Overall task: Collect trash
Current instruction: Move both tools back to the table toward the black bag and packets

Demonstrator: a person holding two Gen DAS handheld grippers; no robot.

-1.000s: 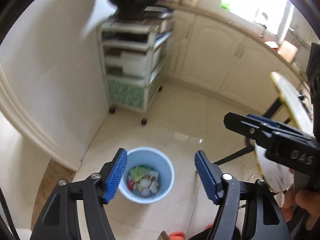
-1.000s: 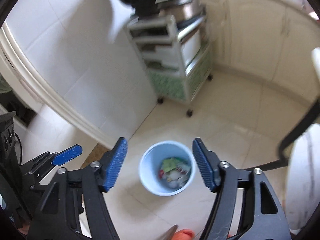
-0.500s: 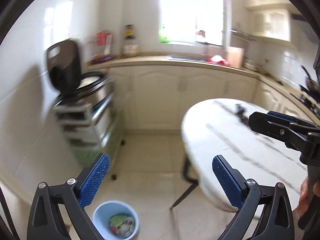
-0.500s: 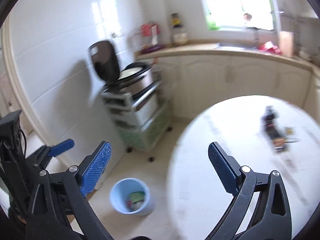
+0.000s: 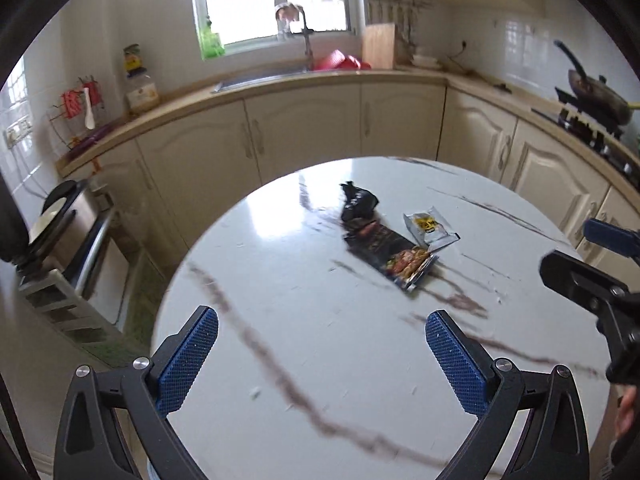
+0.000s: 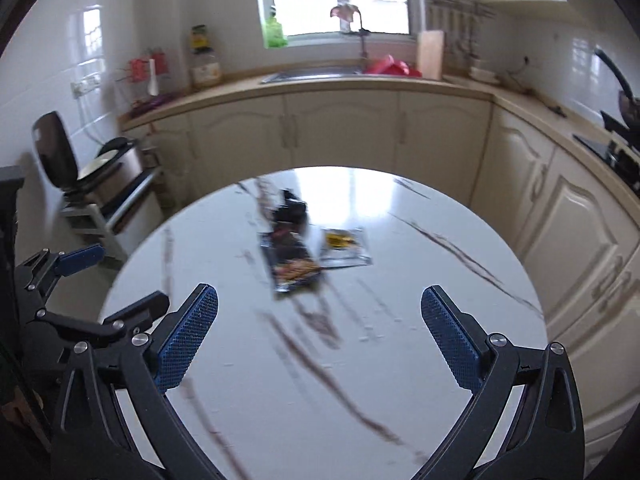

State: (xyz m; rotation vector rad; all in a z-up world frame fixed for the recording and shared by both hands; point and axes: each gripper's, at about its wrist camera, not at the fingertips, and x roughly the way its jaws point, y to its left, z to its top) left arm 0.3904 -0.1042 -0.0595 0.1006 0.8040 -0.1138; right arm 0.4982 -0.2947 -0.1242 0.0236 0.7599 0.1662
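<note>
Three wrappers (image 5: 400, 256): black, dark printed, silver.

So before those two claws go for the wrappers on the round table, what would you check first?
1. Left gripper empty, jaws wide: ok.
2. Right gripper empty, jaws just finishing opening: ok.
3. Trash in sight on the marble table: dark snack packet, silver packet, crumpled black wrapper: ok.
4. Trash within the pads: not ok, all three lie well beyond both grippers.
5. Packets separate: not ok, the dark and silver ones seem to touch or overlap.
6. Bin ready: cannot tell, out of view.
</note>
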